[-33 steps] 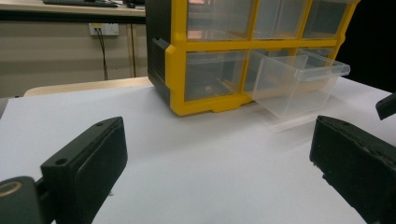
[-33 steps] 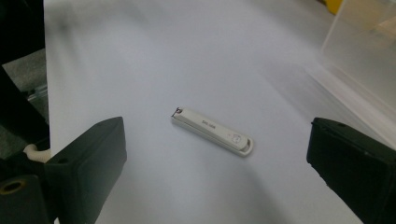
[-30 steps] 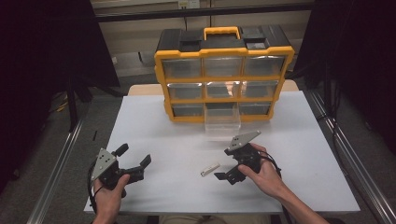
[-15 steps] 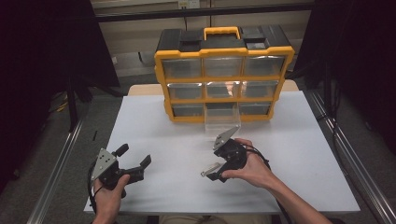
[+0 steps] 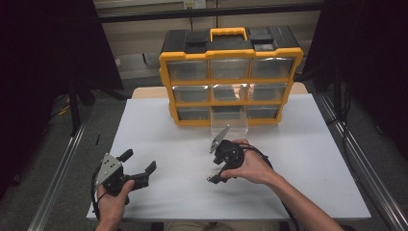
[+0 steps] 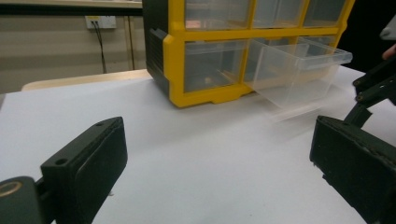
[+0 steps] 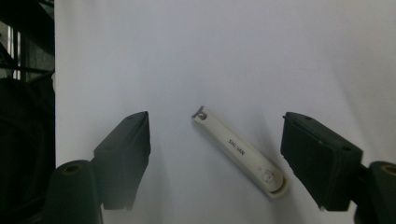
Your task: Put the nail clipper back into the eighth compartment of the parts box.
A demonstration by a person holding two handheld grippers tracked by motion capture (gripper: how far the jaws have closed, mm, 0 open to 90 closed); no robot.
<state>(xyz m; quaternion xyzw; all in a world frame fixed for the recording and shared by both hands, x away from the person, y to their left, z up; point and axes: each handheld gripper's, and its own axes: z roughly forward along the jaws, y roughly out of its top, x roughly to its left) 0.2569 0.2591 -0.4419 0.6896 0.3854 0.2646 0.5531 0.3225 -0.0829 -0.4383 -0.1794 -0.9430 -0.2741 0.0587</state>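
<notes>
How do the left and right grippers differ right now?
The right gripper has been closing, its jaws straddling the white nail clipper without touching it; the left gripper has nothing between its open jaws. The right points down at the table; the left lies about level, facing the yellow drawer organizer. Each is held in one hand.

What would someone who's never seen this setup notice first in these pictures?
Probably the yellow and black plastic organizer with clear drawers at the far edge of the white table, one clear plastic drawer on its bottom row pulled out. Next, the right gripper, jaws just closing, not yet touching the cream-coloured nail clipper lying flat between them. The left gripper rests open at the near left.
</notes>
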